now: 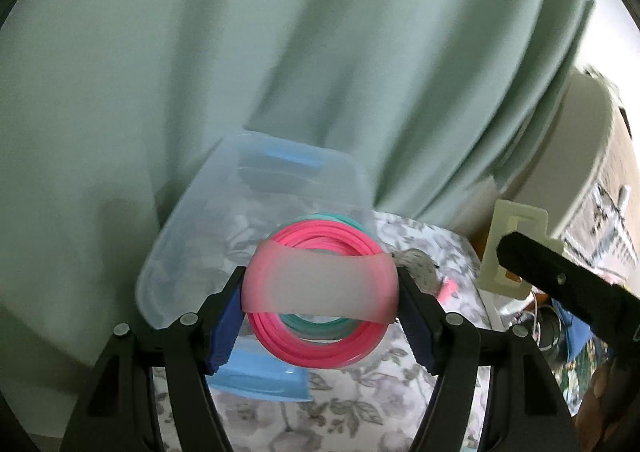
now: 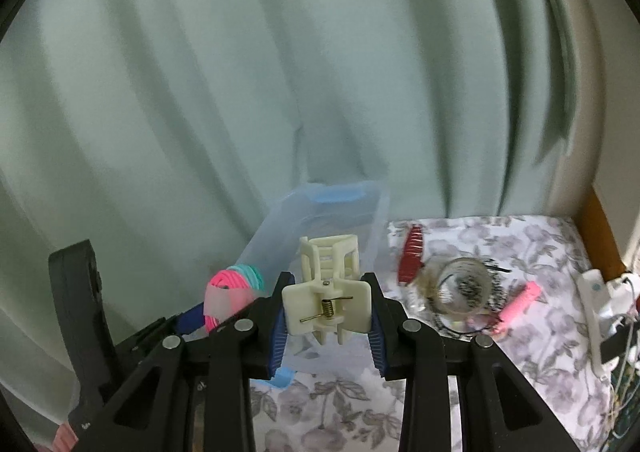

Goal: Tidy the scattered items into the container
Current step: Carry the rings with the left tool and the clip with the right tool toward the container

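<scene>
My left gripper is shut on a bundle of pink and teal hair ties wrapped in a frosted band, held above the clear plastic container with blue latches. My right gripper is shut on a cream claw hair clip, held over the near end of the container. The hair-tie bundle shows at left in the right wrist view. The clip and right gripper show at right in the left wrist view.
On the floral cloth lie a red comb, a clear glass jar with dark hair ties around it, and a pink roller. A green curtain hangs behind. White cables and a device sit far right.
</scene>
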`<state>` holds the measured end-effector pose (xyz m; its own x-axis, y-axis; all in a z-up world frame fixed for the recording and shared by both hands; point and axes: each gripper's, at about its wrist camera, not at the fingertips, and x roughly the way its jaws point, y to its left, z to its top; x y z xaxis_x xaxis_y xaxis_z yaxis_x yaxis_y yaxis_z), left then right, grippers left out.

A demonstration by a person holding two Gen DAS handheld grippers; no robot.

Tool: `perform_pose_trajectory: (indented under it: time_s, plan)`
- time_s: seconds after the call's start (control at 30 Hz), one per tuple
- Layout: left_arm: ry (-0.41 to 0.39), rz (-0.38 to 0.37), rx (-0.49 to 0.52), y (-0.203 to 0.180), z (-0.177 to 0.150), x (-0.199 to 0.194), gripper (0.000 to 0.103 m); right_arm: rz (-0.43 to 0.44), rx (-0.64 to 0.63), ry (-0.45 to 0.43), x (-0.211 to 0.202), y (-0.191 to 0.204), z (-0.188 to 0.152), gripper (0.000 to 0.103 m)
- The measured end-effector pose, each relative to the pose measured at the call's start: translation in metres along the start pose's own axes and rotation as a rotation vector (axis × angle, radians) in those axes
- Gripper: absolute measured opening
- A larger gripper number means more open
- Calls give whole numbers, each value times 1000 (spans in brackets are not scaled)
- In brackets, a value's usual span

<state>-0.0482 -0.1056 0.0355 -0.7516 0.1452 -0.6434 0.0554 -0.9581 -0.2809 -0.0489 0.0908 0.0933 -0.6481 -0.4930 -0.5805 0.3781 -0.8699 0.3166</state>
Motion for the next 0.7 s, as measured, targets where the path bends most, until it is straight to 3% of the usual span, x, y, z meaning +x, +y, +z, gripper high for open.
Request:
perform_pose_trajectory:
  time_s: [0.27,0.7]
  plan:
    - [-1,20,-64,34,5,7,72,26,-39,67,35,21,-4,37]
    - [49,22,-96,47,3,34,72,36,-61,168,77,29,-18,37]
